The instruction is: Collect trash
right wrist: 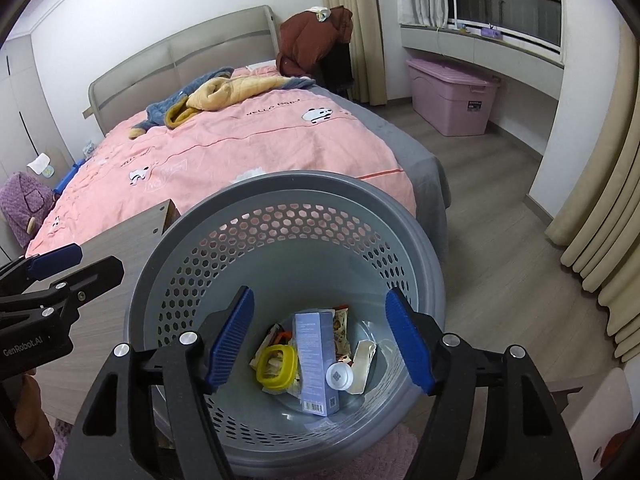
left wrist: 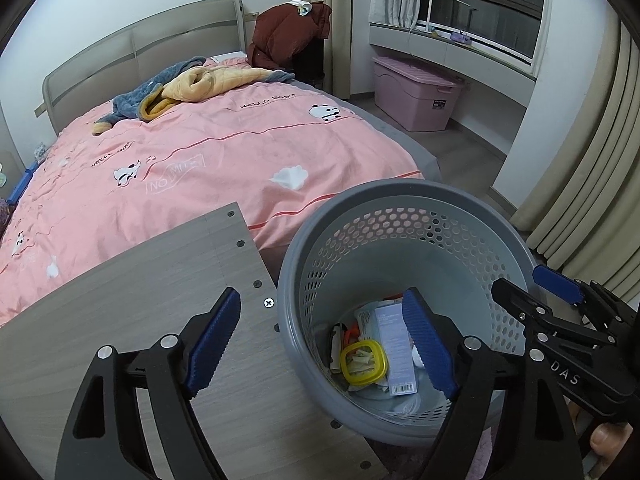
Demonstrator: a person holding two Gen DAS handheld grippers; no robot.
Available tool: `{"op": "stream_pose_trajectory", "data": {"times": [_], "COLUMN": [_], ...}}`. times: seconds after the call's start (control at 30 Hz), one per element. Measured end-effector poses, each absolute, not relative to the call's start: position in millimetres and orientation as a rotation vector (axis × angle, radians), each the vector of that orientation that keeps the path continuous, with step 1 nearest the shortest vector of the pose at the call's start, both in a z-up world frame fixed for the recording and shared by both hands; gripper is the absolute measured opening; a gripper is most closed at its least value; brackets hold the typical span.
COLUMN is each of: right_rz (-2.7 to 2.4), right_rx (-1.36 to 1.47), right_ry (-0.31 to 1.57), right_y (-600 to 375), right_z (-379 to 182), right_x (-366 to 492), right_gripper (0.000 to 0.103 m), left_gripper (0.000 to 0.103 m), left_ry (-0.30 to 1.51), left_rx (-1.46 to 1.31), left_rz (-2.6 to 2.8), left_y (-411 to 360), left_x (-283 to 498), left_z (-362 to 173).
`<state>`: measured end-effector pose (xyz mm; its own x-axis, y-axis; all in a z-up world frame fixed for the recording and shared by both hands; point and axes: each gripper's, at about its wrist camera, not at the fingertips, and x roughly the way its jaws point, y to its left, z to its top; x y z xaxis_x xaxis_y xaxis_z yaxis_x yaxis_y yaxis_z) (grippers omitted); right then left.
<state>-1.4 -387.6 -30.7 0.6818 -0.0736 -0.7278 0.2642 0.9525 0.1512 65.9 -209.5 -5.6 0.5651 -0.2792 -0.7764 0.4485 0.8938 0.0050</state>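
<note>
So the pale blue carton lies in the grey perforated bin, long axis running from the near wall to the far one, barcode end nearest. One yellow ring lid, one white cap, maybe three wrappers. Left gripper and right gripper both gape apart, empty. Wooden table sits left, pink bed behind.

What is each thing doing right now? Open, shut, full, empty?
Grey perforated plastic bin: upright, trash only at the bottom.
Pale blue cardboard box: lying in the bin.
Yellow plastic ring: lying in the bin.
Left gripper: open, empty.
Right gripper: open, empty, over the bin.
Pink plastic storage box: lid on.
</note>
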Motion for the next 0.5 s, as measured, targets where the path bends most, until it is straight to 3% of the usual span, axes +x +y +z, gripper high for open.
{"op": "stream_pose_trajectory", "data": {"times": [0.5], "right_rz": [-0.196], "right_rx": [0.254], "right_ry": [0.798], "right_y": [-386.8], "right_z": [-30.2], "right_x": [-2.0], "right_gripper": [0.069], "left_gripper": [0.079], "left_ry": [0.867], "left_rx": [0.210], "left_rz": [-0.410], "left_y": [-206.8], "left_x": [66.2], "left_z": [-3.9]}}
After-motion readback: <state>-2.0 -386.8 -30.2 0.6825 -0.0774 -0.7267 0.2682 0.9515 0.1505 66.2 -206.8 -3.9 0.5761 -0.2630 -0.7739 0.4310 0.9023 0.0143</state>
